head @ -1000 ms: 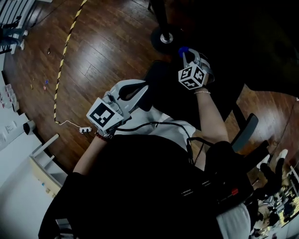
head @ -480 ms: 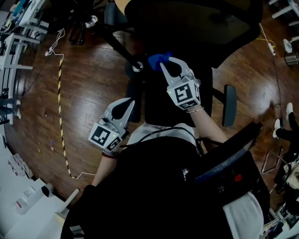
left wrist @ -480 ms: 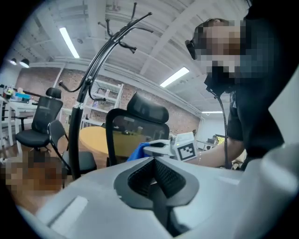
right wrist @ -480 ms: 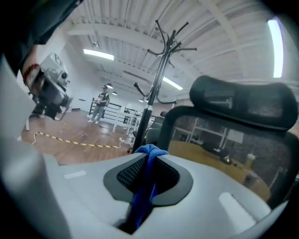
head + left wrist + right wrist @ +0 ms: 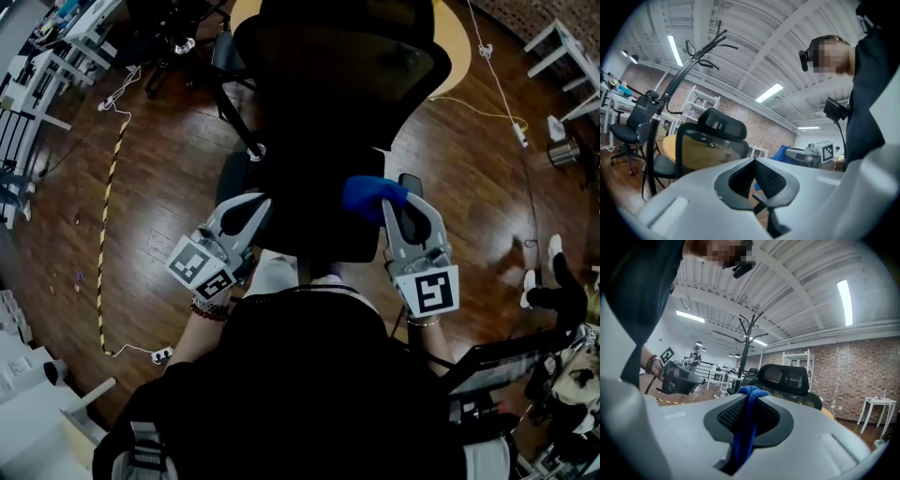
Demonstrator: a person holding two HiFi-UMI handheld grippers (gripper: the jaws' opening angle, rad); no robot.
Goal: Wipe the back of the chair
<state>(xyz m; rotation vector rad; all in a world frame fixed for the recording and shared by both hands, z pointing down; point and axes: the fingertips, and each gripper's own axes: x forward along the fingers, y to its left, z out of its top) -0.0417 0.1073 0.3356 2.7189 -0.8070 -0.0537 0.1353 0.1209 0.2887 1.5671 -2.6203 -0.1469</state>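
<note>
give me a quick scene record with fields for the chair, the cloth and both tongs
chair: black office type, in front of the person, on wood floor
cloth: blue, bunched, at the right edge of the chair's near part
right tongs: shut on cloth
left tongs: shut, empty, at the chair's left edge
cloth touching chair: cannot tell

The chair is black, the cloth near it blue — left of the chair, yellow-and-black striped tape lies on brown floorboards.
</note>
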